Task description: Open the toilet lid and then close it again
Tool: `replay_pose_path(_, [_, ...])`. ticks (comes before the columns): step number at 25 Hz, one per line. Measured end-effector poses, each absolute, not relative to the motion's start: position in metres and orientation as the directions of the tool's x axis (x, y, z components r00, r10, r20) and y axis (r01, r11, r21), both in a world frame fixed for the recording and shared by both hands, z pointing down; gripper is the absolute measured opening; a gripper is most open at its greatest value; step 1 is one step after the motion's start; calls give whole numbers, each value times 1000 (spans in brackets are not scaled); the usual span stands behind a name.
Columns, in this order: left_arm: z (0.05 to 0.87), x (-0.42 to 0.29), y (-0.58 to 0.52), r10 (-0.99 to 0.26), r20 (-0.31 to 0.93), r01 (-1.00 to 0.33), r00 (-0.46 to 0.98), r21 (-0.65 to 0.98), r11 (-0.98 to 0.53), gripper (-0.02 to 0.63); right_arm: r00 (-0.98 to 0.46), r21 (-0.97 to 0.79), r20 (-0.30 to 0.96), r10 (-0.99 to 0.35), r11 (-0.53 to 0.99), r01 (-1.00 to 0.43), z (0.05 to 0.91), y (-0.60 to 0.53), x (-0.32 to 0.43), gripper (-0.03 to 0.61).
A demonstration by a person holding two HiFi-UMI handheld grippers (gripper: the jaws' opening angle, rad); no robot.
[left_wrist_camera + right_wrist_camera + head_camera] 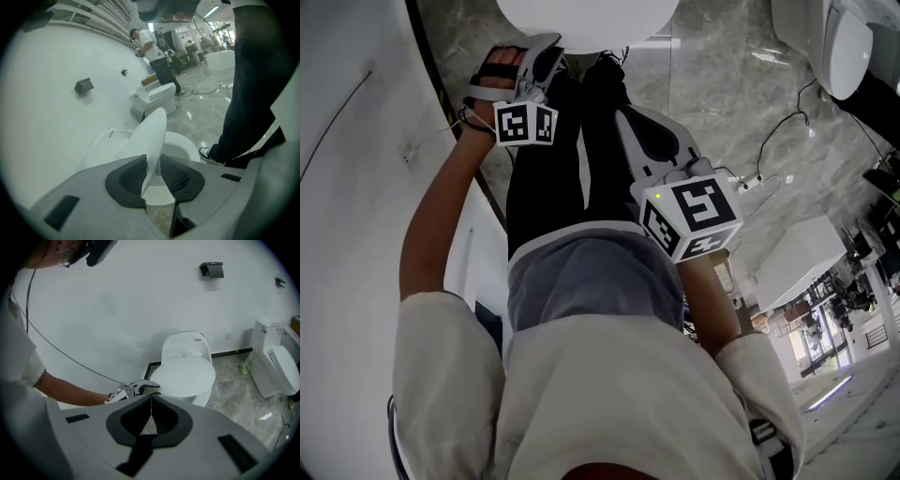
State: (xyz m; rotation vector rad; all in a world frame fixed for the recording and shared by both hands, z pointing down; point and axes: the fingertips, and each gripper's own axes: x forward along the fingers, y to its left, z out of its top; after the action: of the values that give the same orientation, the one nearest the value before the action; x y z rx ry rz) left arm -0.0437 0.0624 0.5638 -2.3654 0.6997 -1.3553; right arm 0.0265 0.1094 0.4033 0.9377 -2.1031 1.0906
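A white toilet stands against the wall, and its lid (185, 376) lies low over the bowl in the right gripper view. My left gripper (152, 171) is shut on the lid's front edge (152, 131), which runs up between the two dark pads. Beside the lid, part of the seat ring (183, 143) shows. From the right gripper view, the left gripper (147, 386) sits at the lid's front left rim. My right gripper (151, 401) is shut on nothing, apart from the toilet. The head view has the lid (581, 19) at the top, the left gripper (546, 58) at it and the right gripper (628, 117) lower.
A second toilet (276, 366) stands to the right on the marble floor. A black box (212, 269) is fixed on the white wall. A cable with a power strip (759, 183) lies on the floor. The person's black-trousered legs (572, 159) stand in front of the bowl.
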Motion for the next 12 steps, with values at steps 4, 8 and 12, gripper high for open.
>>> replay_pose_path(4, [575, -40, 68, -546, 716, -219, 435, -505, -835, 77, -577, -441, 757, -307, 412, -797, 414, 108, 28, 11])
replay_pose_path(8, [587, -43, 77, -521, 732, -197, 440, -487, -851, 89, -572, -434, 762, -304, 416, -799, 424, 105, 29, 11])
replay_pose_path(12, [599, -41, 82, -487, 747, -171, 453, -463, -870, 103, -562, -418, 768, -307, 425, -803, 435, 98, 35, 11])
